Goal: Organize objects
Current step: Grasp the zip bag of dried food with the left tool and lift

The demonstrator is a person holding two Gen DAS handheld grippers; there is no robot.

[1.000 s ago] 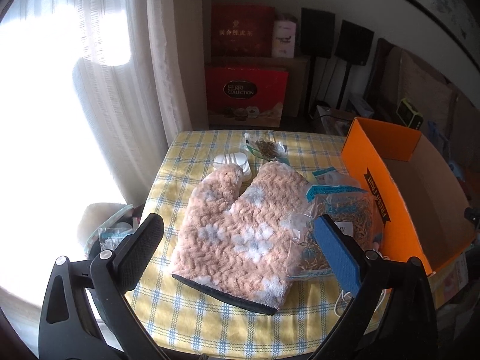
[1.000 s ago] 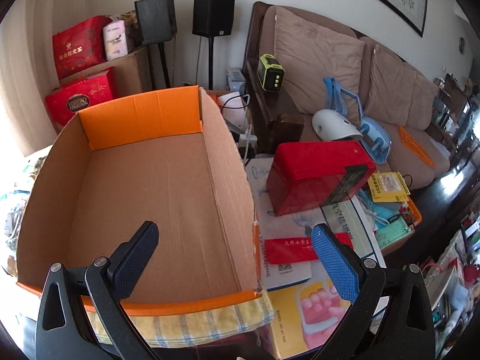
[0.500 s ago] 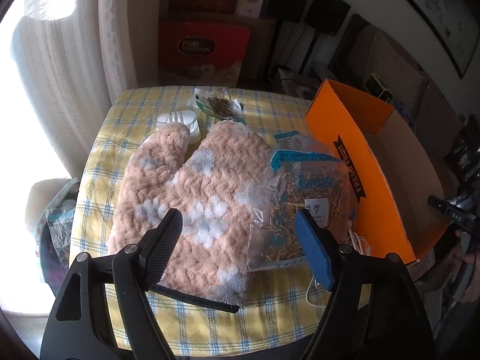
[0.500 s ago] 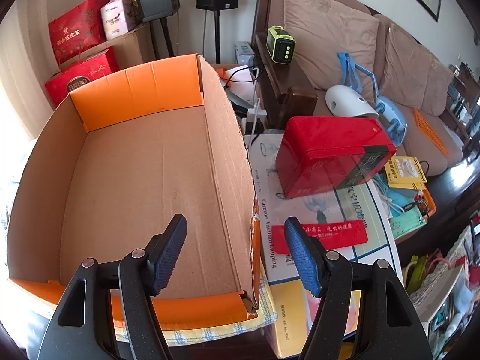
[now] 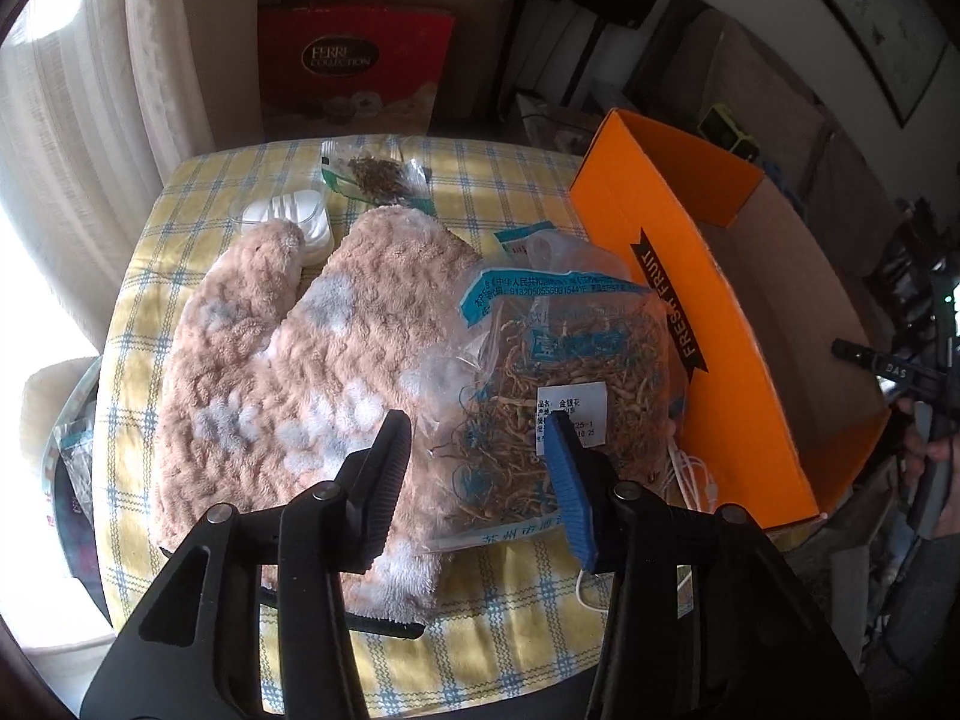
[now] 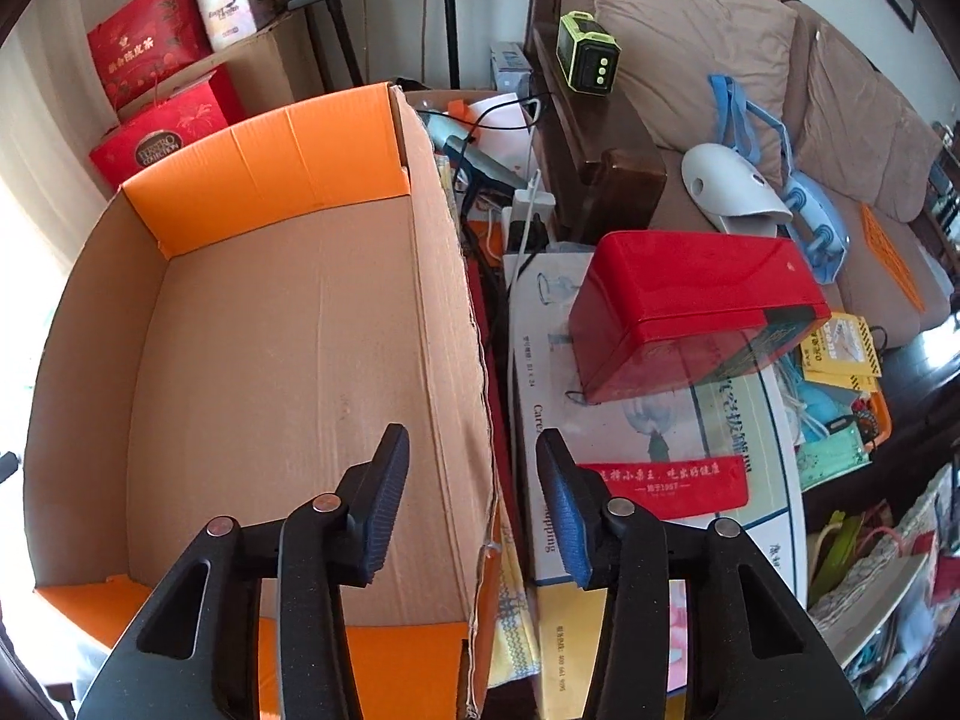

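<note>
A clear bag of dried herbs (image 5: 558, 384) lies on a pink fluffy oven mitt (image 5: 300, 360) on the yellow checked table (image 5: 510, 630). My left gripper (image 5: 480, 438) is open and hovers just above the near end of the bag, one finger on each side. An empty orange cardboard box (image 5: 690, 300) stands to the right of the bag. My right gripper (image 6: 471, 450) is open and empty, its fingers astride the right wall of the box (image 6: 456, 360), above its rim.
A small herb bag (image 5: 375, 174) and a white plastic case (image 5: 288, 219) lie at the table's far side. A white cable (image 5: 690, 474) lies between bag and box. A red box (image 6: 690, 306) and printed cartons lie right of the orange box.
My left gripper has moved right and down from over the mitt to over the herb bag, and its fingers have narrowed. My right gripper's fingers have also narrowed and come closer to the box wall.
</note>
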